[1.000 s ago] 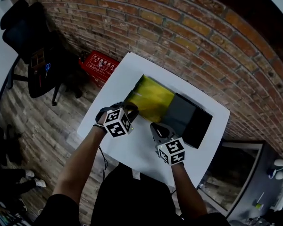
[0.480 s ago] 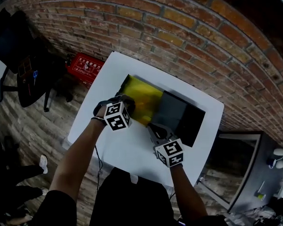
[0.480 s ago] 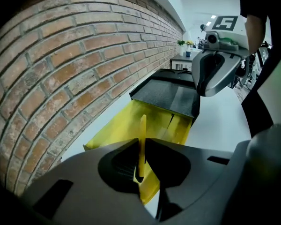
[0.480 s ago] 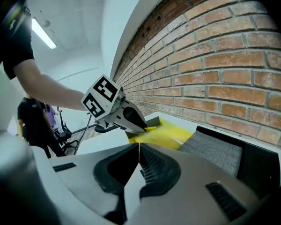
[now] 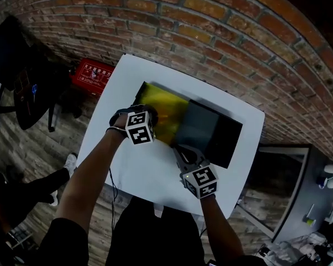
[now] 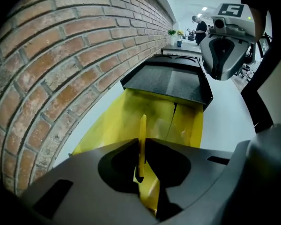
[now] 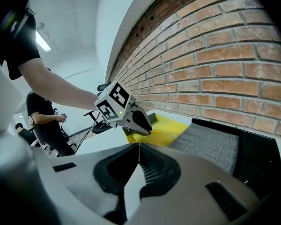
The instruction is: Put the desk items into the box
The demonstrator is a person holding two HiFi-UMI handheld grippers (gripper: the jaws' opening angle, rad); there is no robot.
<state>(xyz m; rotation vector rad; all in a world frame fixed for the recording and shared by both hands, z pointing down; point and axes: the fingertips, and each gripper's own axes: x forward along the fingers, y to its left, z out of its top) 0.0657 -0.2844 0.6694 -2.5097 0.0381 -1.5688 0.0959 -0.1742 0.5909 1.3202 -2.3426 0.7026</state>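
Note:
A yellow thin-walled container [image 5: 161, 107] lies open on the white table [image 5: 127, 165], its far end meeting a black box [image 5: 211, 132] with a grey inside. My left gripper [image 5: 150, 114] is at the yellow container's near left edge. In the left gripper view its jaws [image 6: 139, 172] are shut on an upright yellow edge [image 6: 142, 139]. My right gripper [image 5: 178, 148] is at the near edge where yellow meets black. Its jaws [image 7: 138, 153] are shut, with a thin yellow line pinched between them. The left gripper [image 7: 149, 131] also shows in the right gripper view.
A brick wall [image 5: 211, 32] runs behind the table. On the floor to the left lie a red box [image 5: 91, 73] and a black office chair [image 5: 22, 76]. Someone's leg and shoe [image 5: 66, 165] are near the table's left side.
The head view has shifted a little. Both grippers stay at the yellow container's near edge, and a leg has come into view at the left.

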